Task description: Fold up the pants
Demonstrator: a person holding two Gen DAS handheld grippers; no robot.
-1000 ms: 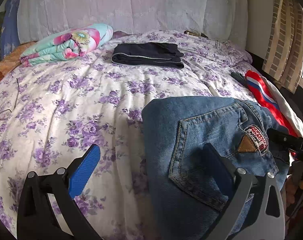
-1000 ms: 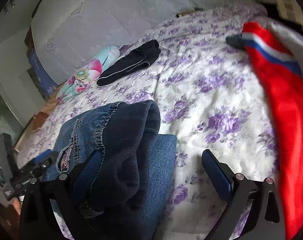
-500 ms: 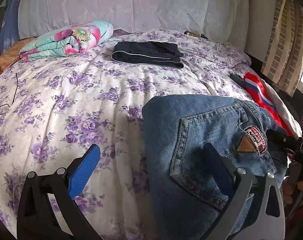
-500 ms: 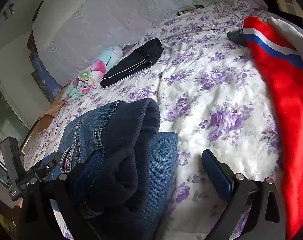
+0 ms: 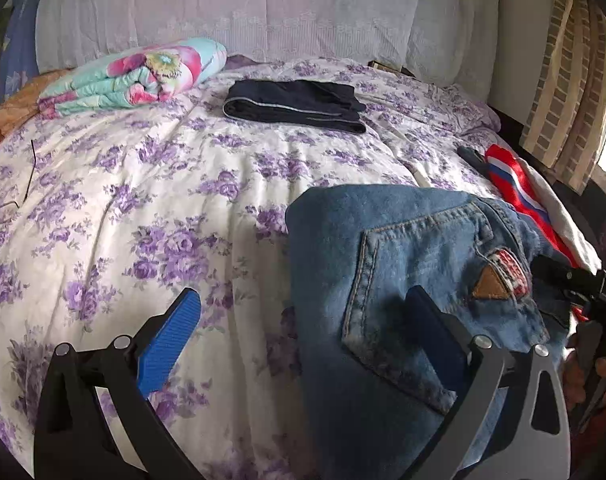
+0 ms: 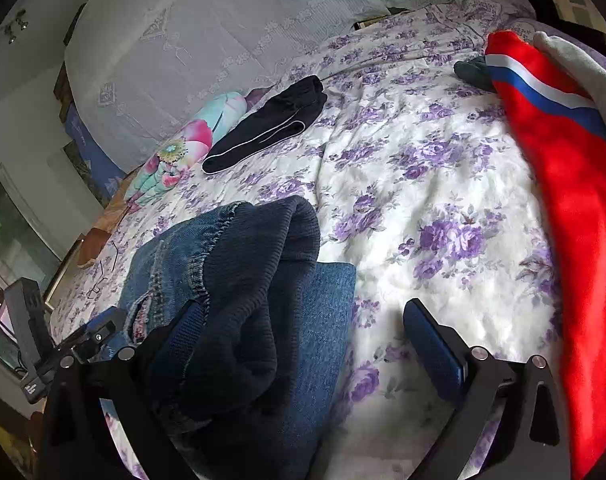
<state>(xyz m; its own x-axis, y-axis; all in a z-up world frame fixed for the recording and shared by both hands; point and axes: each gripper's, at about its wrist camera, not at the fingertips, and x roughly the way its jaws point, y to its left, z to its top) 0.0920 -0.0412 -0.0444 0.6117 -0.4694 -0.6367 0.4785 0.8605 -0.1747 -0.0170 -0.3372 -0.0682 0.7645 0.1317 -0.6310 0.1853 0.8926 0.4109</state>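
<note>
Jeans: the folded blue jeans (image 5: 403, 280) are lying on the flowered bedspread (image 5: 163, 208).
Left gripper: the left gripper (image 5: 303, 328) is gaping wide, 1 finger over the jeans.
Right gripper: the right gripper (image 6: 303, 332) is gaping wide, its left finger beside the jeans.
Dark pants: the folded dark pants (image 5: 295, 106) are lying far behind the jeans.

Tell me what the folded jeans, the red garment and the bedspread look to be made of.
Jeans: blue denim, matte, with a twill weave, tan topstitching and a sewn pocket patch; the dark ribbed lining looks like knit or fleece. Red garment: smooth and shiny, probably synthetic satin or polyester. Bedspread: soft matte printed cloth, possibly cotton; its puckered surface suggests quilting.
</note>
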